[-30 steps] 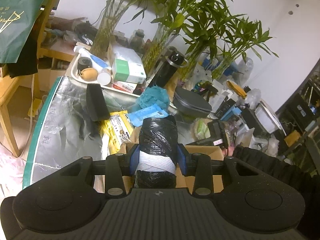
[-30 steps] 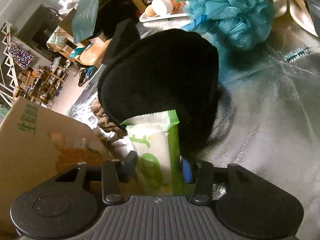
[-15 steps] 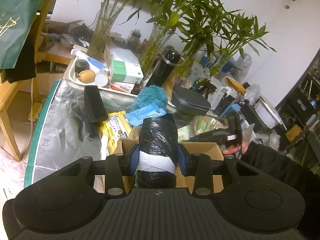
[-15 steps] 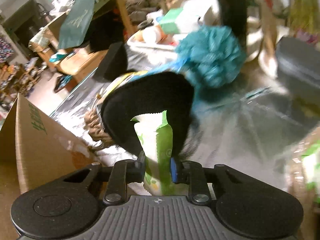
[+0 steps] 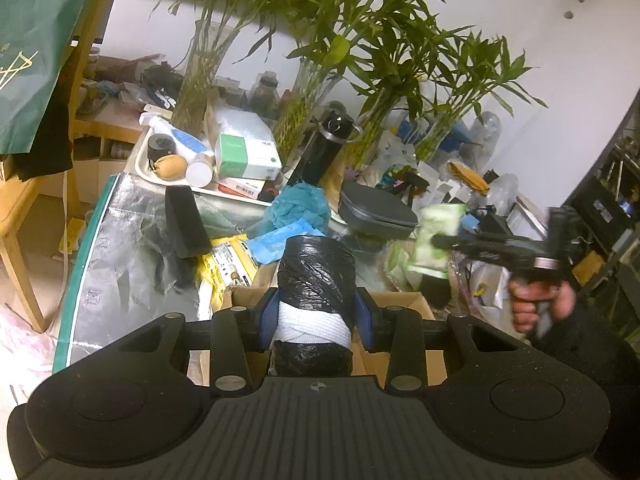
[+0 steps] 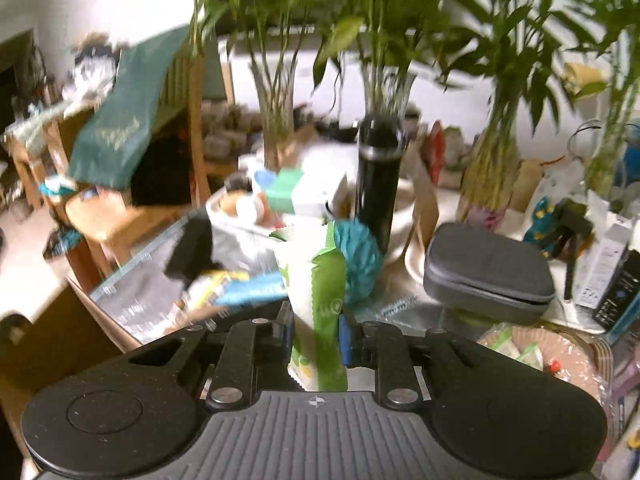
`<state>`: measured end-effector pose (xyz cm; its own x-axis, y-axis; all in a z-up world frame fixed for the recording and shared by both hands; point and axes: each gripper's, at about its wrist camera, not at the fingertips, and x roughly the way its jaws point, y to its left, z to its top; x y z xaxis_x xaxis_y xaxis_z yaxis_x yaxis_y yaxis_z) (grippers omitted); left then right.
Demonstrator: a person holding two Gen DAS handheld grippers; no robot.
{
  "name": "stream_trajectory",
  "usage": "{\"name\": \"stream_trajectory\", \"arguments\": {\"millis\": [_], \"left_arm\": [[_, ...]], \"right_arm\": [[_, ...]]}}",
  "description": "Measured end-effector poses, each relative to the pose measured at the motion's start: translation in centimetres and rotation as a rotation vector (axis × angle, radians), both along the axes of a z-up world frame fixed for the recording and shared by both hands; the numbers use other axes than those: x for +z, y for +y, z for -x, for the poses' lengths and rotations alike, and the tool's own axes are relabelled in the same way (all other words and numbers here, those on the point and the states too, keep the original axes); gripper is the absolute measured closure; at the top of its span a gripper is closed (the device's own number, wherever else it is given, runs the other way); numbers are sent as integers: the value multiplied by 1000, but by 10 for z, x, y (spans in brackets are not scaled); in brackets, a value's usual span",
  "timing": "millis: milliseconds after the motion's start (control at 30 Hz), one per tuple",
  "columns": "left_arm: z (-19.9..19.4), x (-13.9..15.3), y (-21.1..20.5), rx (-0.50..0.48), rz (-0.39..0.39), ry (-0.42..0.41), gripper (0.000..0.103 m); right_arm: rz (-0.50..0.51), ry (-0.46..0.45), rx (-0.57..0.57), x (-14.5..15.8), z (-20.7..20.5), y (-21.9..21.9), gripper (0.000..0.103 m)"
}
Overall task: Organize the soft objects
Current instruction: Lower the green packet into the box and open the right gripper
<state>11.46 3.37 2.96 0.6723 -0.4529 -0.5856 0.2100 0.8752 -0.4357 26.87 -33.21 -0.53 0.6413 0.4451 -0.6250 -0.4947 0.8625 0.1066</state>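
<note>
My left gripper [image 5: 316, 312] is shut on a roll of black plastic bags [image 5: 316, 268] with a white band. It holds the roll above an open cardboard box [image 5: 404, 304]. My right gripper [image 6: 316, 328] is shut on a green and white tissue pack [image 6: 316, 280] that stands upright between its pads. In the left wrist view that gripper [image 5: 440, 240] is in the air at the right with the pack [image 5: 438, 224], a hand [image 5: 536, 300] on its grip. A teal bath pouf [image 5: 300, 208] [image 6: 360, 264] and a black foam block [image 5: 186, 220] lie on the silver mat.
A grey zip case [image 6: 488, 276], a black bottle [image 6: 378, 184] and glass vases of bamboo [image 5: 200, 68] stand behind the mat. A white tray [image 5: 140, 164] holds boxes and tubes. Yellow [image 5: 228, 260] and blue packets [image 5: 280, 240] lie near the box. A wooden chair stands at the left.
The right gripper closed on the tissue pack and lifted it off the mat, out from under a black soft piece, tilting up toward the plants. The left gripper stayed where it was.
</note>
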Motion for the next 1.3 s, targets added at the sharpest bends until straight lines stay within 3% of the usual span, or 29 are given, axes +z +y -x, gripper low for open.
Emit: {"name": "stream_trajectory", "arguments": {"millis": [167, 367, 567, 733, 767, 833, 1033, 1133, 1200, 1300], "left_arm": [[-5, -3, -7, -4, -9, 48, 64], [-9, -18, -14, -7, -7, 125, 64], [-12, -37, -17, 10, 27, 212, 64], [-12, -47, -23, 10, 22, 238, 64], [-12, -48, -24, 12, 18, 240, 64], [-14, -51, -24, 22, 17, 249, 64], [-14, -56, -26, 36, 8, 264, 63], [-15, -59, -26, 52, -5, 279, 59], [-14, -59, -26, 61, -10, 275, 40], [-11, -56, -25, 64, -14, 254, 32]], "right_arm": [[-120, 44, -11, 27, 29, -1, 79], [-203, 174, -10, 21, 62, 15, 79], [-214, 281, -27, -6, 91, 32, 79], [-236, 359, -54, -26, 106, 38, 83], [-235, 365, -54, -28, 108, 39, 84], [-239, 372, -51, -30, 112, 41, 100], [-218, 352, -31, -25, 117, 47, 99], [-191, 321, -6, -19, 121, 51, 93], [-175, 300, 15, -16, 126, 54, 67], [-184, 273, 35, -12, 131, 54, 30]]}}
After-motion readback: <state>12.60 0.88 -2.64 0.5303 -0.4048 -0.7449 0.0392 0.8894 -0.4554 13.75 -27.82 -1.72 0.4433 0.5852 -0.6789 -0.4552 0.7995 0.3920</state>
